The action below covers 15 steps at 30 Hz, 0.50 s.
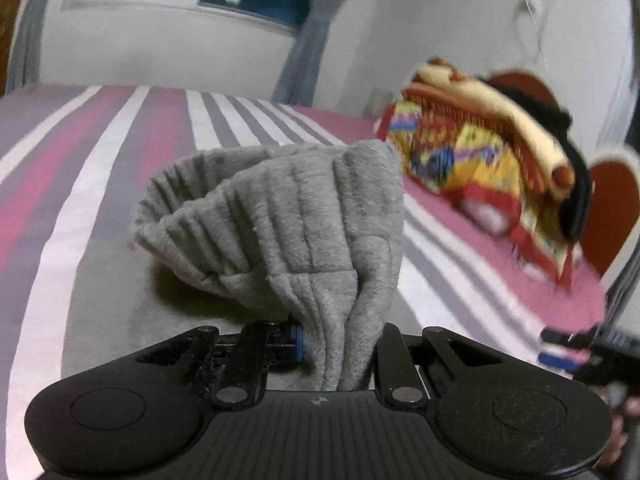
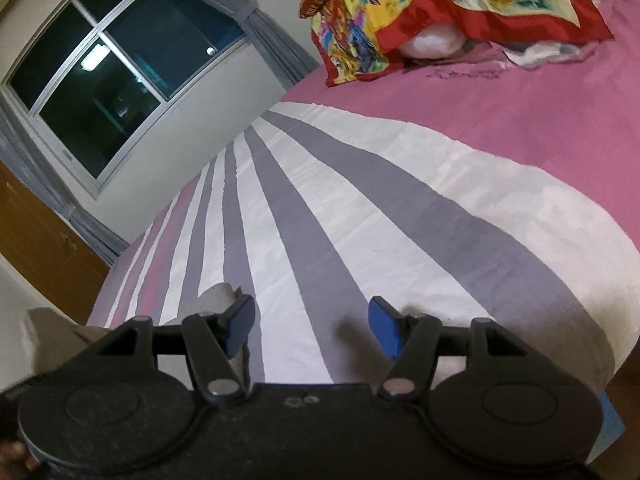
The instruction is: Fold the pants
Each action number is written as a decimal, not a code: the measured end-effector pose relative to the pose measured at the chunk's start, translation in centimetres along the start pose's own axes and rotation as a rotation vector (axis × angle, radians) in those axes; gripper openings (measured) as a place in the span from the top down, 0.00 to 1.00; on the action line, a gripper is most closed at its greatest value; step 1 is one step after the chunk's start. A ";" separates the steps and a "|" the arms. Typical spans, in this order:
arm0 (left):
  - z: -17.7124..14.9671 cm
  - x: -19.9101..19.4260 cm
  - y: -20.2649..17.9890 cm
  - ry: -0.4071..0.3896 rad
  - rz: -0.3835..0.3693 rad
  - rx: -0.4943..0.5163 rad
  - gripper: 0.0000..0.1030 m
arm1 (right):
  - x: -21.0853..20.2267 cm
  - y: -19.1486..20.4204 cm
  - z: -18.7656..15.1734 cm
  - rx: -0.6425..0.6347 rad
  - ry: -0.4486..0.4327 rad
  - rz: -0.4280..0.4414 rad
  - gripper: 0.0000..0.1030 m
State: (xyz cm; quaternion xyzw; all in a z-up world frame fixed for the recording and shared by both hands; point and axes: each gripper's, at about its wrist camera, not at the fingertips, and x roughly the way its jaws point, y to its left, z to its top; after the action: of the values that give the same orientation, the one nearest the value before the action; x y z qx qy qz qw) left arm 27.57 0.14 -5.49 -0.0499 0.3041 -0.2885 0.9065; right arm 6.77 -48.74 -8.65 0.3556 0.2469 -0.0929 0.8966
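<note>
pants (image 1: 288,220): gray, bunched, lifted off the striped bed (image 1: 100,200), near middle | left gripper (image 1: 340,344): clenched on a pants fold | right gripper (image 2: 312,330): spread wide, holding nothing, over bed | far right: bright blanket (image 1: 460,156) | step: likely carrying a fold over | next: probably grab other edge with right, lay flat

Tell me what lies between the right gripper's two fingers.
Nothing is held: the right gripper is open, and only bare striped bedsheet shows in the gap, in the right wrist view.
</note>
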 end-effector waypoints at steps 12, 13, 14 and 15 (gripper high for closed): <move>-0.7 7.0 -7.6 0.184 -0.005 0.219 0.56 | 0.9 -0.8 0.1 0.038 0.038 0.028 0.39; -1.1 7.4 -8.2 0.185 0.001 0.240 0.55 | 0.9 -0.8 0.1 0.040 0.039 0.029 0.39; -1.3 7.5 -8.4 0.180 0.002 0.231 0.54 | 0.8 -0.9 0.2 0.041 0.039 0.029 0.39; -1.2 7.2 -8.2 0.171 -0.017 0.201 0.52 | 0.8 -0.9 0.2 0.042 0.038 0.029 0.39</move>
State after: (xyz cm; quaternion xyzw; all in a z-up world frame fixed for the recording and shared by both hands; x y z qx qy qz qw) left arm 27.54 -10.57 -8.01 0.0633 0.3492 -0.3282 0.8754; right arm 7.22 -49.50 -9.49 0.3797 0.2569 -0.0782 0.8853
